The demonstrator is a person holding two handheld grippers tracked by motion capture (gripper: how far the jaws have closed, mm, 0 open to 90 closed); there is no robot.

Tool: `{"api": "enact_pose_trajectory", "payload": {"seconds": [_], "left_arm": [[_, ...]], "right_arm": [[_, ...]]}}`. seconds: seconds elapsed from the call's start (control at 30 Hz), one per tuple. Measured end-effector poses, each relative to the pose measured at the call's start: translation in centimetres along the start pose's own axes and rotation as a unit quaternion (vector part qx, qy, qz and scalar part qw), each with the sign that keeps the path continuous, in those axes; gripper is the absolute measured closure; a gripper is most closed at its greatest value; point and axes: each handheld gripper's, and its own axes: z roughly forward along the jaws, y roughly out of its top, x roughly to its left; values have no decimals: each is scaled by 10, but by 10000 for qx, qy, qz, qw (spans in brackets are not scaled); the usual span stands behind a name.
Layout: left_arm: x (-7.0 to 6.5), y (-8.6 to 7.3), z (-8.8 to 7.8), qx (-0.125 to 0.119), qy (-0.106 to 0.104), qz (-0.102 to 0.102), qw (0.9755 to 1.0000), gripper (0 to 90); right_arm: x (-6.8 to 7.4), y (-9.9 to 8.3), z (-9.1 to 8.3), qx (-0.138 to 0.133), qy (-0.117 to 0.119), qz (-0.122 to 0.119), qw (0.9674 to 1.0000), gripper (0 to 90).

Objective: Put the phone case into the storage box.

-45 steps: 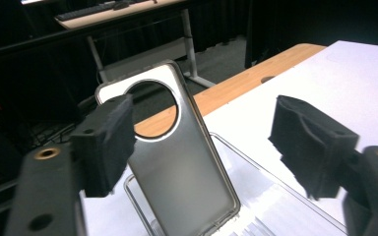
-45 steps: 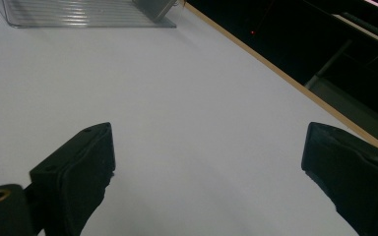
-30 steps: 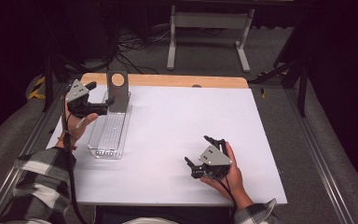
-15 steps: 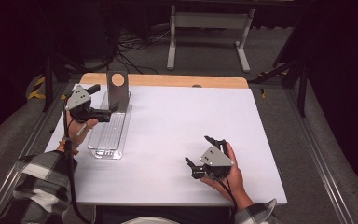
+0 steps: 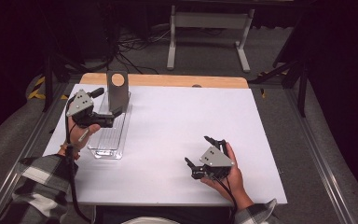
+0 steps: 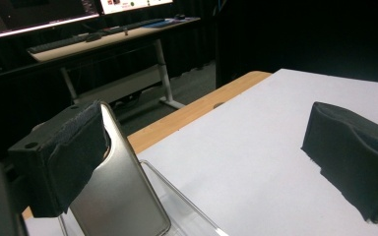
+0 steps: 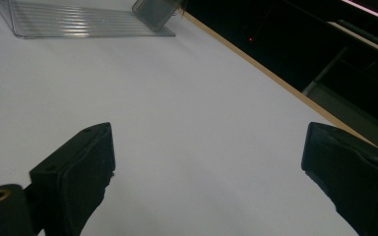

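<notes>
High view: my left hand-held gripper [image 5: 106, 108] sits at about ten o'clock on the white surface [image 5: 177, 126], over the far end of a clear plastic rack [image 5: 108, 140]. Its jaws are spread wide, one on each side of the near edge of a metal plate [image 5: 117, 93] that stands upright in the rack's far end, at roughly eleven o'clock. The plate is silvery, with a round hole near its top through which the wooden strip [image 5: 168, 80] along the surface's far edge shows.

In the left gripper view, the plate [image 6: 118, 196] rises just beside the left pad of that hand-held gripper [image 6: 216, 162]. It looks to be touching that pad, though I cannot tell for certain. The right pad hangs well apart from the plate, over bare surface, so nothing is pinched. The clear rack's rim [image 6: 177, 196] runs below the plate.

My right hand-held gripper [image 5: 204, 153] rests at about five o'clock, near the surface's near edge and well apart from the rack. Its jaws are spread too, and it holds nothing.

In the right gripper view, the two black pads of that hand-held gripper [image 7: 206, 172] stand wide apart above plain white surface [image 7: 177, 123]. The ribbed rack [image 7: 78, 22] and the foot of the plate [image 7: 153, 14] lie far off at about eleven o'clock.
</notes>
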Motion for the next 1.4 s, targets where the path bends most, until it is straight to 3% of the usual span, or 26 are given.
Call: {"api": "enact_pose_trajectory", "payload": {"seconds": [0.27,0.87,1.4], "left_arm": [[-9,1,-9,-52,-70,161,9998,40],[-27,0,-33,-199,-169,281,9993,39],[-42,-4,-46,-191,-267,439,9985,36]], "right_arm": [[-1,1,-3,-68,-3,23,10000,63],[-3,4,-6,-177,-29,81,9998,63],[-4,6,-8,-242,-47,73,9997,63]]}}
